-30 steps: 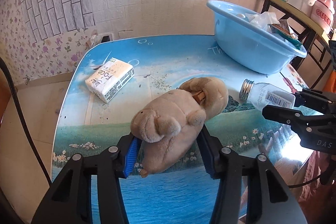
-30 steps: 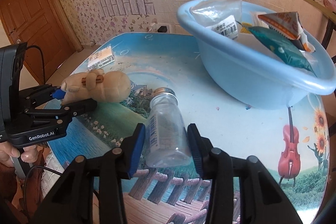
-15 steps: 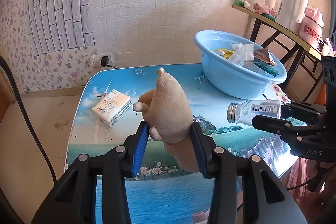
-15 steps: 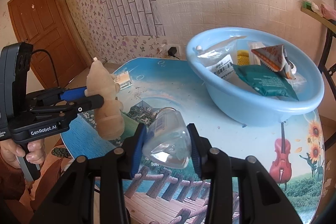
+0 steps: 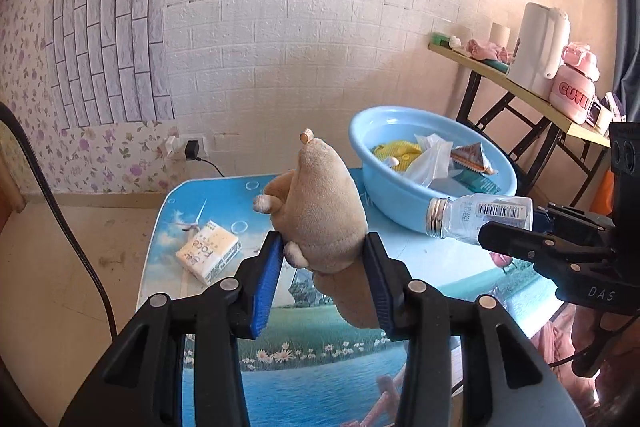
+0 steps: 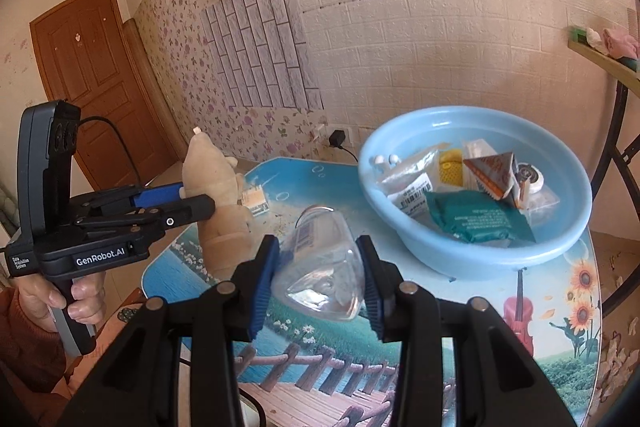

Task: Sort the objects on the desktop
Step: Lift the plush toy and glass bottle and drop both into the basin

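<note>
The left gripper [image 5: 324, 267] clamps a plush toy [image 5: 320, 211] and the right gripper [image 6: 318, 275] an empty bottle [image 6: 320, 267], both short of the blue basin [image 6: 480, 259] (already holding several packets); a tissue pack [image 5: 208, 257] remains on the table [image 5: 320, 379].

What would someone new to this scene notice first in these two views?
Probably the tan plush toy, clamped upright in the left gripper above the table. Beside it, the right gripper holds a clear bottle, also lifted clear. Behind both, a blue basin of packets sits at the table's far right, and a tissue pack lies far left.
</note>
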A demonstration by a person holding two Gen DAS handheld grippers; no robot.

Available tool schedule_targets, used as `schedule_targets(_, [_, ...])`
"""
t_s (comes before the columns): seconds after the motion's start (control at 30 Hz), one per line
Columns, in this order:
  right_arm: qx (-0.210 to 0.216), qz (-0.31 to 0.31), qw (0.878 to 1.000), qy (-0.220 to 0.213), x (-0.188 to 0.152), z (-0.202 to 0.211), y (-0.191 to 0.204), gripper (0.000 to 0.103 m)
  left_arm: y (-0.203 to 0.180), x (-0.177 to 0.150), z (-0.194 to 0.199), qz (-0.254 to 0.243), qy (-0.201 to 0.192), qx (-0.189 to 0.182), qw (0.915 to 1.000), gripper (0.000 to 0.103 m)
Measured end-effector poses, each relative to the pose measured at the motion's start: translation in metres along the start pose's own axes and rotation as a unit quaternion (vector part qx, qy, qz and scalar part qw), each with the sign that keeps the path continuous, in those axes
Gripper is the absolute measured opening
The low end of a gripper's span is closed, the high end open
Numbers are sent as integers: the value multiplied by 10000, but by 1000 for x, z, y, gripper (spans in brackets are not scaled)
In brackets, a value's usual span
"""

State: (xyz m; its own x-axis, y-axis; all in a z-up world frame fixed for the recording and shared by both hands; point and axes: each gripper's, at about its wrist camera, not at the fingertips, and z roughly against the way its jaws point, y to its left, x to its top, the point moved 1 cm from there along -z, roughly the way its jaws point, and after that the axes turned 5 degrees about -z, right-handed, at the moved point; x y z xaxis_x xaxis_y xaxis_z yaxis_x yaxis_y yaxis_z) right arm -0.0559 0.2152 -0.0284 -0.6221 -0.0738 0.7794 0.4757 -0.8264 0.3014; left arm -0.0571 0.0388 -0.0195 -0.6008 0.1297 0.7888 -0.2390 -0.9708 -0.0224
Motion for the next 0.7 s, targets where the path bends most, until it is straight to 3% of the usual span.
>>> schedule_targets(0.27, [-302,-88,9982,-518,29,22,-22,39,-28,43,-12,-309,-282,-208,9989,40])
schedule_targets(0.7, [-946,-533,9922,-611,59,7,-93,39,-79,94,-82,-632,-275,-560,9961,40])
